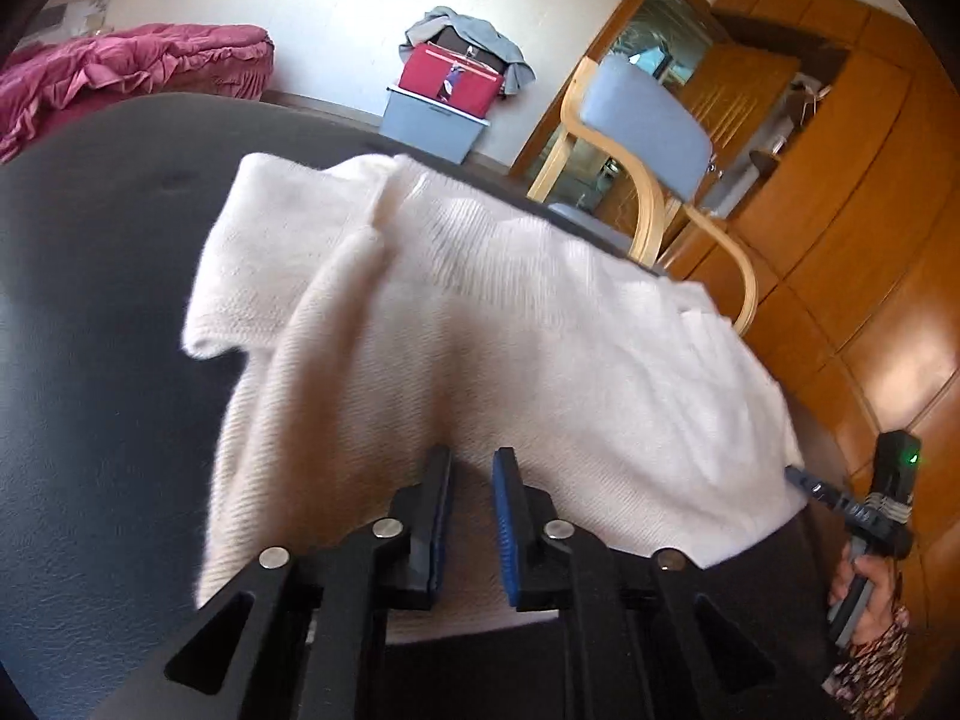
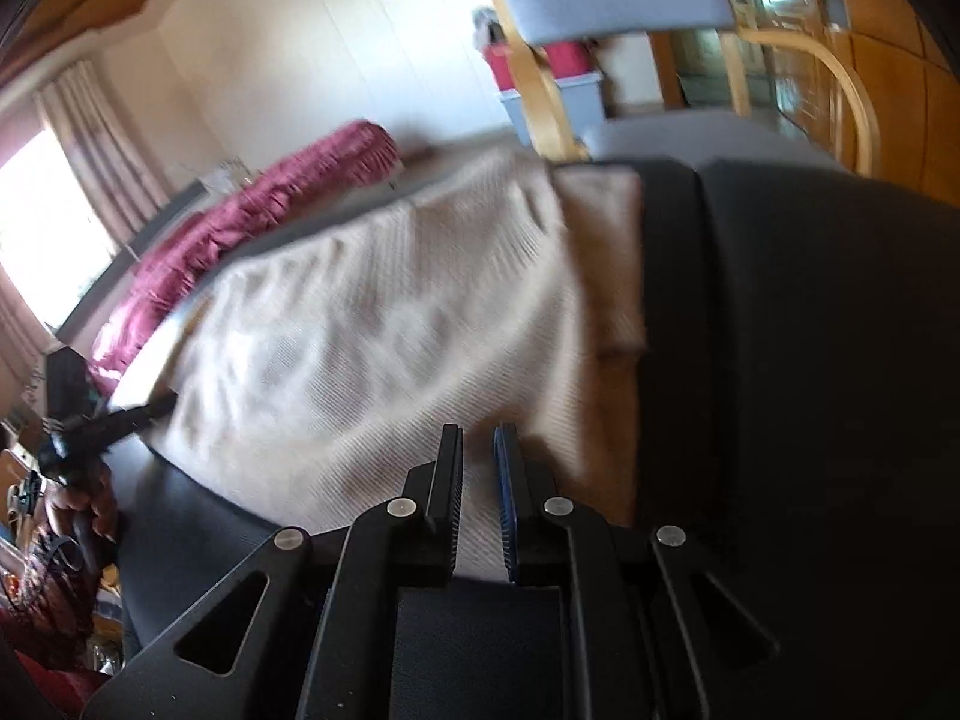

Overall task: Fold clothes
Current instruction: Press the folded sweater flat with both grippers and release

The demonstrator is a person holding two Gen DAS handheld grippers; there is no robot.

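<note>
A cream knitted sweater (image 1: 480,324) lies partly folded on a dark table (image 1: 90,360). It also shows in the right wrist view (image 2: 372,324), blurred. My left gripper (image 1: 472,462) hangs over the sweater's near edge with its jaws a small gap apart and nothing between them. My right gripper (image 2: 478,438) is over the sweater's near corner, jaws also a small gap apart and empty. The right gripper shows at the sweater's right edge in the left wrist view (image 1: 804,480). The left gripper shows at the sweater's left edge in the right wrist view (image 2: 150,408).
A wooden chair with a blue-grey seat (image 1: 642,138) stands just past the table's far edge. Wooden cabinets (image 1: 840,210) fill the right. A red bedspread (image 1: 120,66) and stacked storage boxes (image 1: 444,102) lie by the far wall.
</note>
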